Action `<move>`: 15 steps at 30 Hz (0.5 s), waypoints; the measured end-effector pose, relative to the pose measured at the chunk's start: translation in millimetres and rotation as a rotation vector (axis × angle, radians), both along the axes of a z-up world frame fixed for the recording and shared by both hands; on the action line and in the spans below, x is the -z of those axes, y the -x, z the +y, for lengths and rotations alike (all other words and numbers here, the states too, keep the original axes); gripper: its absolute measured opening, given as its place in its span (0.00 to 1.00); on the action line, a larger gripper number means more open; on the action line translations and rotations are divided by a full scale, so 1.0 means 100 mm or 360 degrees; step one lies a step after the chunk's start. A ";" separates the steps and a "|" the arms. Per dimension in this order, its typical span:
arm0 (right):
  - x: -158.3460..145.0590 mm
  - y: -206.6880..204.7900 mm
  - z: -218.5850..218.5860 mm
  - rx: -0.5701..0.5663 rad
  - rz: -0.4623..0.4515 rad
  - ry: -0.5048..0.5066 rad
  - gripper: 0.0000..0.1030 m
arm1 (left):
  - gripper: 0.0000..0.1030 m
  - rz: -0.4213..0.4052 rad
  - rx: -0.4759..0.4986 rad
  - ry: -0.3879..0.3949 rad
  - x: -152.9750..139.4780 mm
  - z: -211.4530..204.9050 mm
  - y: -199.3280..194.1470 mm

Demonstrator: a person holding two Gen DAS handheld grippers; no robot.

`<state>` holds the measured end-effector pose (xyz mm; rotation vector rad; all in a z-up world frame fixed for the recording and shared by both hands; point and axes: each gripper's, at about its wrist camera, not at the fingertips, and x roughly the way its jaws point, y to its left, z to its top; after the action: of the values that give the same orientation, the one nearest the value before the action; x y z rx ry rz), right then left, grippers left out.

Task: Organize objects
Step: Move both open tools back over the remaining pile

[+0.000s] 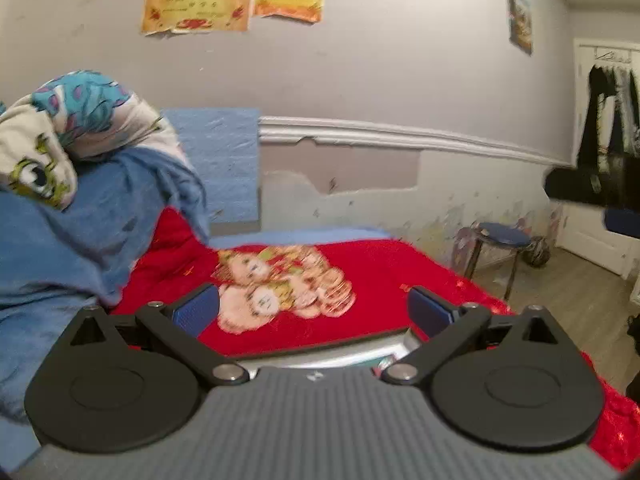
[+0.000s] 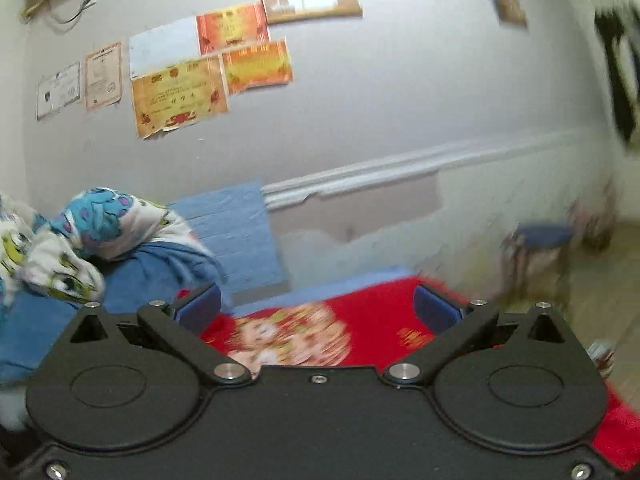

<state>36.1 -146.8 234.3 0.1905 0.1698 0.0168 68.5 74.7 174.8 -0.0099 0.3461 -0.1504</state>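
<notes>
The red blanket (image 1: 372, 280) with its printed picture of 2 children lies spread flat over the bed, probably so that the surface is tidy and free for sorting. At its head end, on the left of both views, a blue quilt (image 1: 80, 240) is heaped up, and a bundled cartoon-print cover (image 1: 80, 120) rests on top of that heap, pushed against the wall as if stacked out of the way.

The left gripper (image 1: 314, 308) stands with its jaws spread as wide as they go, nothing between the blue pads (image 1: 196, 312), nothing touched. The right gripper (image 2: 318, 308) is likewise fully released and empty, above the blanket. A blue stool (image 1: 502, 236) stands on the floor beyond the bed.
</notes>
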 end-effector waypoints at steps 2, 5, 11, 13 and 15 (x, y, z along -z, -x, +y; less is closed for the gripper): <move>0.16 0.15 0.12 -0.0009 -0.0031 0.0116 1.00 | 1.00 0.0076 -0.0036 -0.0006 0.07 0.02 0.10; 0.41 0.29 0.25 -0.0038 -0.0001 0.0207 1.00 | 1.00 0.0140 0.0002 -0.0050 0.27 -0.02 0.30; 0.73 0.32 0.14 -0.0031 0.0052 0.0112 1.00 | 1.00 0.0112 -0.0025 -0.0092 0.90 -0.14 0.60; 0.87 0.26 0.05 0.0016 0.0124 0.0083 1.00 | 1.00 0.0163 0.0026 -0.0071 1.11 -0.13 0.56; 1.04 0.19 -0.01 0.0033 0.0186 0.0069 1.00 | 1.00 0.0231 0.0019 -0.0127 1.26 -0.16 0.46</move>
<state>16.8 -147.6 129.9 0.1498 0.2846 -0.0186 22.4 58.3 48.7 0.0603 0.4971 -0.1480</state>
